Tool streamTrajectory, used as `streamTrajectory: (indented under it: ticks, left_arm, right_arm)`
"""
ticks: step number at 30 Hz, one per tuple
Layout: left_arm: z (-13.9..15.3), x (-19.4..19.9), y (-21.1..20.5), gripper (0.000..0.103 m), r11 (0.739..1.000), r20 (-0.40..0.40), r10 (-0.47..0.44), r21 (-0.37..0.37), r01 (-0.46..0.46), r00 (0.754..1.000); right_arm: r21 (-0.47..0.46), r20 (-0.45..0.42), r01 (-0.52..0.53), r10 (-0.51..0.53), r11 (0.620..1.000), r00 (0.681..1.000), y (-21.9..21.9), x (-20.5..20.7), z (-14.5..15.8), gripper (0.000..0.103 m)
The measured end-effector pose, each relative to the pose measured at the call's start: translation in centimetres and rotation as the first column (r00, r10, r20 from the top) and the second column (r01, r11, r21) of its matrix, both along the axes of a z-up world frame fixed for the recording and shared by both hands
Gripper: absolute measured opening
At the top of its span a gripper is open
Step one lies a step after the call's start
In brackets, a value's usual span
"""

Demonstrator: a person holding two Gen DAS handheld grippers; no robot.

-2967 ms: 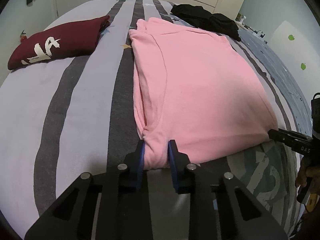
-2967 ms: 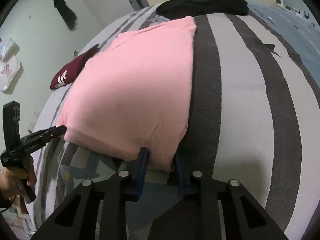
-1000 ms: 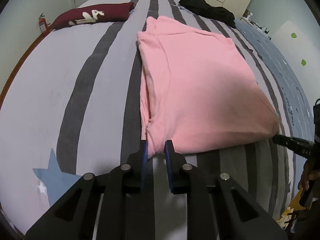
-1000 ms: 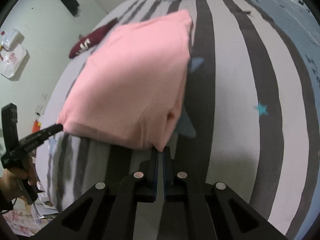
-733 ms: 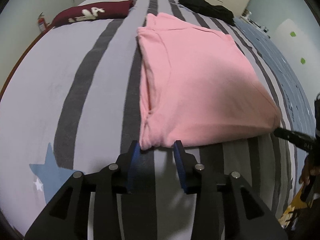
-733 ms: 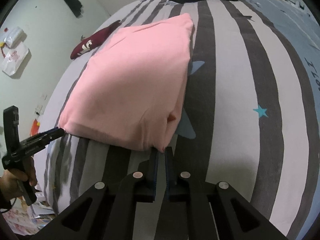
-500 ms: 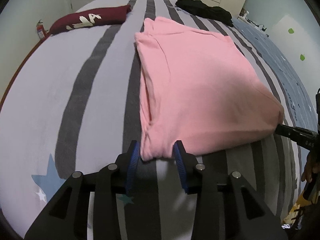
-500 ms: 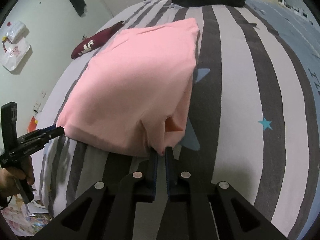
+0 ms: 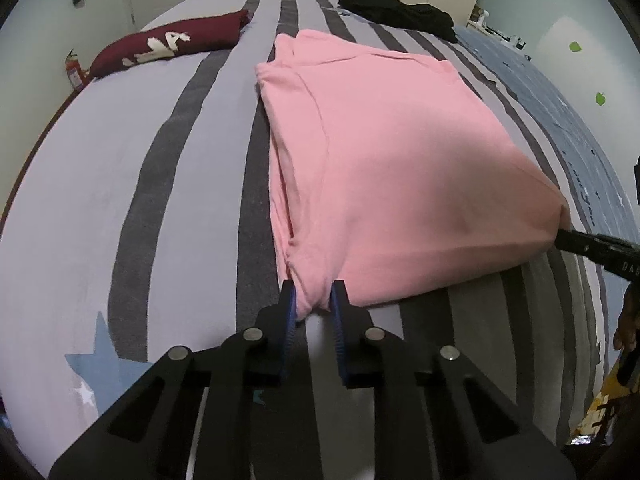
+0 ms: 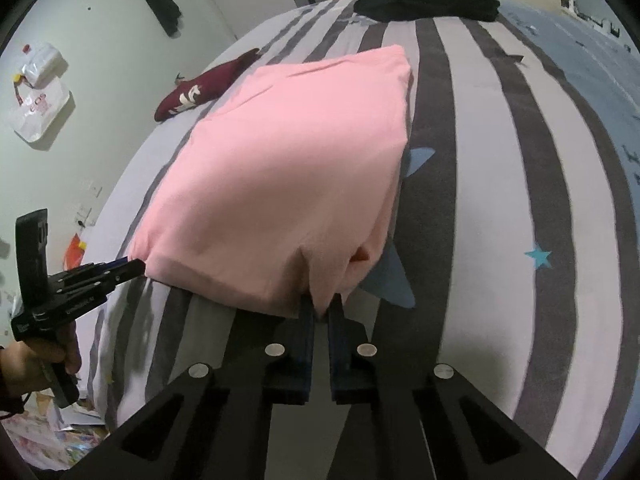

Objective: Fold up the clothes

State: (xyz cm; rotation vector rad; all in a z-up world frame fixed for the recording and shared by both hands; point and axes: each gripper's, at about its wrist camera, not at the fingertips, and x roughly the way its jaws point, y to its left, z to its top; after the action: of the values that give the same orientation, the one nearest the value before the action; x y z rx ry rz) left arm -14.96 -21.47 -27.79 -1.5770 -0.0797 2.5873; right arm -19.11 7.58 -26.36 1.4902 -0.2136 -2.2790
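A folded pink garment (image 9: 400, 168) lies on the striped bed, its near edge raised off the cover. My left gripper (image 9: 313, 300) has its jaws closing on the near left corner, and pink cloth is bunched between the blue pads. In the right wrist view, my right gripper (image 10: 322, 306) is shut on the near right corner of the same pink garment (image 10: 288, 168). Each tool also shows in the other view: the left gripper (image 10: 132, 268) touches the left corner with a hand behind it, and the right gripper (image 9: 560, 236) touches the right corner.
The bed cover (image 9: 160, 160) has grey and lilac stripes with blue stars. A folded maroon garment (image 9: 172, 42) lies at the far left, and black clothes (image 9: 396, 10) are piled at the far end. A fire extinguisher (image 9: 74, 70) stands beside the bed.
The left jaws opened off the corner, then narrowed onto it again. The right jaws stayed pinched on their corner. The garment's near edge now sits a little higher.
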Motion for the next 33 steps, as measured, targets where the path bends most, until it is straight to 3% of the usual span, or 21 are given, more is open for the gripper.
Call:
streamTrajectory:
  ticks: [9,15,19,24,27,33]
  left_arm:
    - [8.3,-1.7,-2.1,0.012,0.989,-0.092,0.079,0.134,-0.066,0.993]
    - [12.4,-9.2,-2.3,0.011,0.990,-0.180,0.045,0.143,-0.019,0.983]
    - [11.8,-16.4,-2.1,0.011,0.992,-0.197,0.011,0.128,0.014,0.980]
    - [7.9,-24.9,-2.3,0.009,0.994,-0.129,0.008,0.110,0.006,0.992]
    - [5.5,-29.0,-2.4,0.002,0.997,-0.086,0.012,0.083,-0.005,0.996]
    - [2.3,-31.6,-3.3,0.002,0.997,-0.029,0.014,0.082,-0.012,0.999]
  right_arm:
    - [-0.091,-0.074,0.044,-0.051,0.995,0.996,1.5,-1.0,7.4,0.004]
    - [-0.157,-0.118,0.088,-0.107,0.984,0.987,2.2,-6.7,10.1,0.004]
    - [-0.170,-0.125,0.118,-0.140,0.978,0.982,2.6,-12.9,9.7,0.004]
    - [-0.163,-0.060,0.150,-0.162,0.975,0.985,2.6,-21.5,6.4,0.004]
    - [-0.153,-0.043,0.149,-0.158,0.977,0.987,2.2,-25.5,4.9,0.004]
    - [-0.129,0.007,0.147,-0.147,0.981,0.989,1.8,-30.2,1.3,0.004]
